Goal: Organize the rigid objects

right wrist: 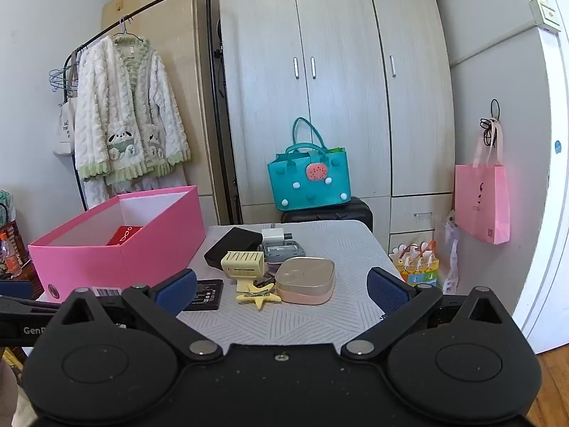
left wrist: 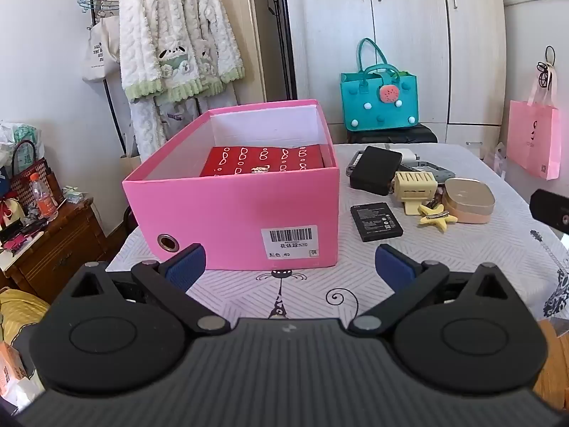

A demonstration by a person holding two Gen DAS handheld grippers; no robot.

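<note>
An open pink box [left wrist: 242, 213] stands on the table's left side with a red patterned box [left wrist: 263, 163] inside; it also shows in the right wrist view [right wrist: 117, 256]. To its right lie a black case [left wrist: 375, 170], a flat black battery [left wrist: 376, 221], a cream clip-like block [left wrist: 414, 186], a yellow star clip [left wrist: 437, 215] and a gold-lidded compact [left wrist: 467, 199]. My left gripper [left wrist: 290, 268] is open and empty in front of the pink box. My right gripper [right wrist: 282, 290] is open and empty, just short of the compact [right wrist: 306, 279] and star clip [right wrist: 258, 295].
A grey gadget [right wrist: 281, 251] and white charger [right wrist: 274, 236] lie behind the compact. A teal tote [right wrist: 309, 181] sits on a dark suitcase beyond the table. A pink bag [right wrist: 482, 206] hangs at the right. A wooden cabinet [left wrist: 53, 249] stands left of the table.
</note>
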